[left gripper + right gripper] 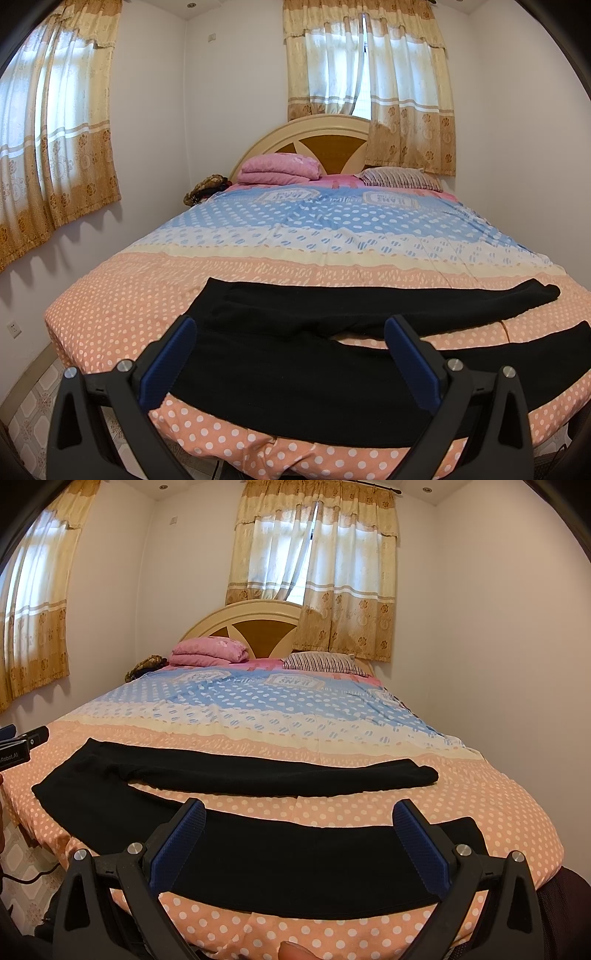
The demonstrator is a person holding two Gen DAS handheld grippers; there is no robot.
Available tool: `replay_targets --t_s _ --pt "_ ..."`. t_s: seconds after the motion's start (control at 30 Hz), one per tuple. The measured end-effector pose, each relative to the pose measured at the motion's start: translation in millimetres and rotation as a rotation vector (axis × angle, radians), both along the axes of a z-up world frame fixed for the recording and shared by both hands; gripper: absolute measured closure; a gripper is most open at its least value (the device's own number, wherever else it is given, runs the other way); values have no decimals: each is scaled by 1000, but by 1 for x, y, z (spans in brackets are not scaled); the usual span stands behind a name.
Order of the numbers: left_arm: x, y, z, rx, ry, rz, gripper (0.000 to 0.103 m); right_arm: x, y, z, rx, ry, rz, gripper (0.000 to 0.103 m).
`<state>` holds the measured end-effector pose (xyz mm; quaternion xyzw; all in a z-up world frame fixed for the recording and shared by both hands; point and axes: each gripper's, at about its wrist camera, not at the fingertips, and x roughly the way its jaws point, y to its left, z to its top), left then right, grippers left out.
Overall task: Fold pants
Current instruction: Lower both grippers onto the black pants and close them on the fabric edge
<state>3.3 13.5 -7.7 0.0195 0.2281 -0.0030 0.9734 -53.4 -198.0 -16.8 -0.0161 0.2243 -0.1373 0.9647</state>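
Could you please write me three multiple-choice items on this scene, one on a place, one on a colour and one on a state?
1. Where do the pants lie?
A. By the pillows
B. Across the near end of the bed
C. On the floor

2. What colour are the pants?
A. Black
B. Pink
C. Blue

3. How do the left claw and right claw stand?
A. Both shut on cloth
B. One open, one shut
C. Both open, holding nothing

Answers:
1 B, the pants spread over the peach dotted end, far from the striped pillow.
2 A, plain black in both views.
3 C, the blue pads stand wide apart above the cloth.
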Motion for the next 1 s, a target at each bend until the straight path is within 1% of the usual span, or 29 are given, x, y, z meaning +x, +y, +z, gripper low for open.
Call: replay_targets --t_s 0.13,0.2,0.3,0.37,0.47,0.57,0.63,0.7,0.83,0.87,0.9,0.93,1.0 --pt "3 -2 -1 -1 6 -3 0 0 -1 -1 3 -6 2 1" --pt "6 0 -4 -6 6 -11 0 -1 -3 -2 22 -12 19 1" --pt "24 8 -9 22 -1 6 0 4 -9 -6 39 -16 47 1" --pt "47 21 -16 51 19 34 0 9 -18 -11 50 -1 49 1" --pt "92 47 -30 115 92 65 0 17 -38 -18 67 8 15 1" --pt "136 80 -41 132 154 113 0 26 -61 -26 95 32 -39 1" --pt "158 96 -47 142 181 136 0 35 -78 -31 113 58 -64 1" --pt "182 108 -55 140 218 123 0 47 -100 -35 122 82 -98 1" --pt "217 116 -69 129 286 110 0 67 -136 -33 163 107 -143 1" --pt "228 120 -74 119 305 107 4 75 -152 -33 181 121 -162 1" --pt "236 121 -77 114 323 104 10 80 -162 -33 191 128 -170 2" --pt "247 121 -83 110 347 102 12 84 -167 -33 195 132 -173 3" --pt "263 123 -90 107 375 87 22 96 -185 -35 199 154 -182 11"
